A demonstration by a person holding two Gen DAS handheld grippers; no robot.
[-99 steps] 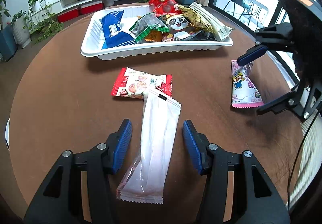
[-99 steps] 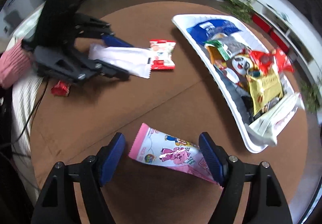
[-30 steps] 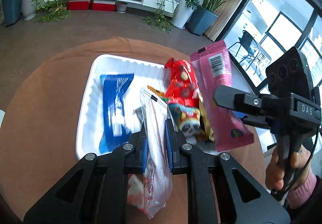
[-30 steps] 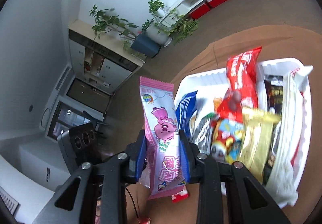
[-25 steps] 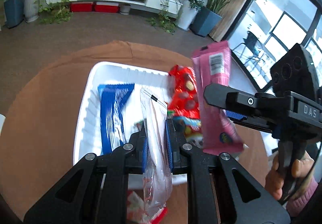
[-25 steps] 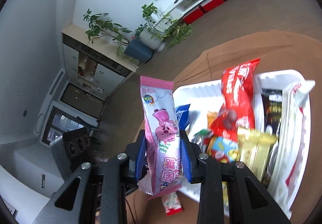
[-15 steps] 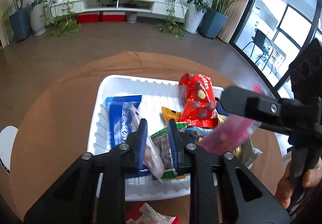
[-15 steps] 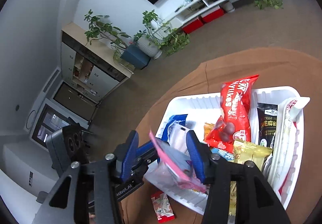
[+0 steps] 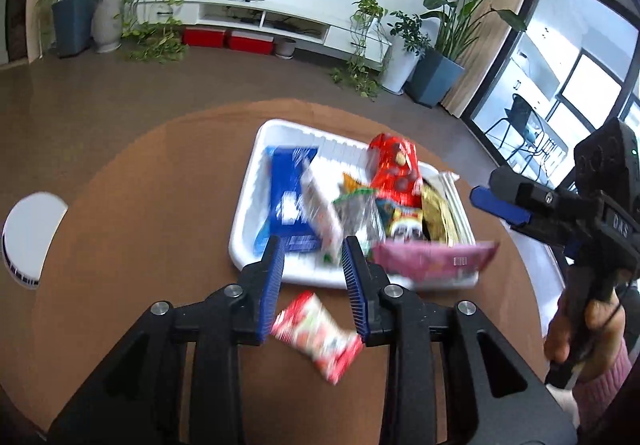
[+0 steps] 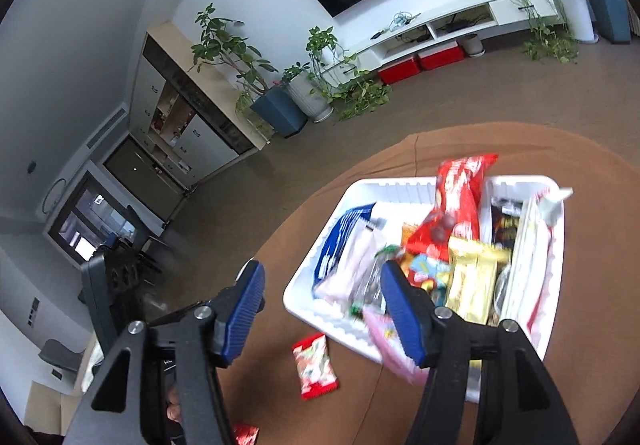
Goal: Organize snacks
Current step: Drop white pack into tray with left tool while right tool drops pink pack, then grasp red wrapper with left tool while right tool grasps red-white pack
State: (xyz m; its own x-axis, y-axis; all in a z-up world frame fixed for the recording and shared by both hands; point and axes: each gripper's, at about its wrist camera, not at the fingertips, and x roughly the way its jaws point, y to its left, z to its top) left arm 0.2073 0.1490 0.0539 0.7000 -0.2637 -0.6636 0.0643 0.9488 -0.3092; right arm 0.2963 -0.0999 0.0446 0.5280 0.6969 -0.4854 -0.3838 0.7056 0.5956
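Note:
A white tray [image 9: 256, 181] full of snack packets sits on the round brown table [image 9: 160, 185]. The white packet [image 9: 320, 205] lies in it beside a blue packet [image 9: 286, 181]. The pink packet [image 9: 434, 259] lies across the tray's near right rim, also in the right wrist view [image 10: 394, 349]. A red-and-white packet [image 9: 318, 333] lies on the table in front of the tray, also in the right wrist view [image 10: 316, 369]. My left gripper [image 9: 312, 281] is open and empty above the tray's near edge. My right gripper [image 10: 324, 309] is open and empty, and shows in the left wrist view [image 9: 496, 205].
A white round object [image 9: 28, 233] sits at the table's left edge. A small red wrapper [image 10: 246, 435] lies near the table's edge. In the tray are a tall red bag [image 9: 394, 173], a gold packet [image 10: 476, 277] and a long white packet [image 10: 528, 265].
Both grippers carried their packets over the tray and opened. The white packet dropped into the tray and the pink packet fell onto its near right rim. Both grippers have pulled back.

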